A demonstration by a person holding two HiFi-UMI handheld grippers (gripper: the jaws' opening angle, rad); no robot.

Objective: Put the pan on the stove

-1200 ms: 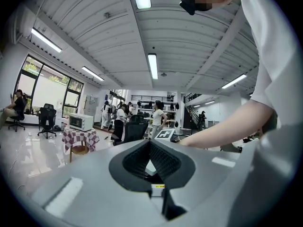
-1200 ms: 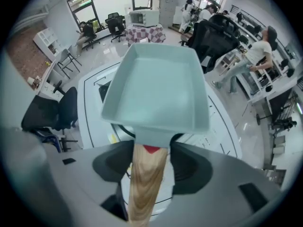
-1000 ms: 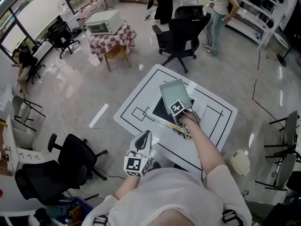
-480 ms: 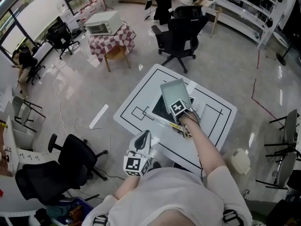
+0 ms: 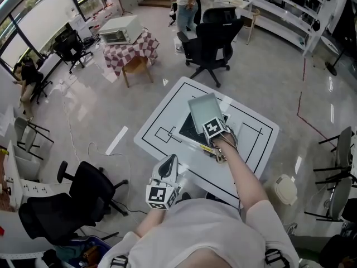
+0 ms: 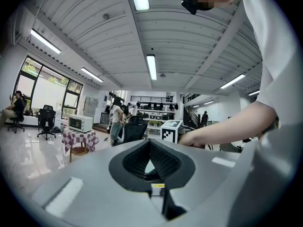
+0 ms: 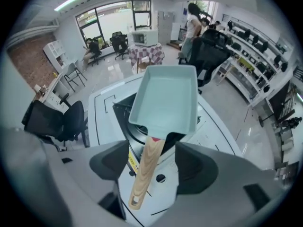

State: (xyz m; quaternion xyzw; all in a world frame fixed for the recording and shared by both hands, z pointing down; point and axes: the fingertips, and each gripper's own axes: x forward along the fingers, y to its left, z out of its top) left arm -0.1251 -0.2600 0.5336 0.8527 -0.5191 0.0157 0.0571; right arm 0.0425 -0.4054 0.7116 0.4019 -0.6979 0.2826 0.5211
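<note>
In the head view, the teal pan (image 5: 205,109) rests on the black stove (image 5: 187,132), on the white tabletop (image 5: 162,121). The right tool (image 5: 212,125) sits at the pan's near end, and its marker cube hides the handle and jaws. The left tool (image 5: 170,163) hangs near the person's body, its jaws hard to make out.

The left gripper view shows the left tool (image 6: 150,157) clenched on nothing and aimed across the room. The pan is out of sight here.

The right gripper view shows the right tool (image 7: 151,162) released, jaws wide apart. The wooden handle (image 7: 144,174) lies between them with a gap on either side. The pan (image 7: 165,100) covers most of the stove (image 7: 124,112).
</note>
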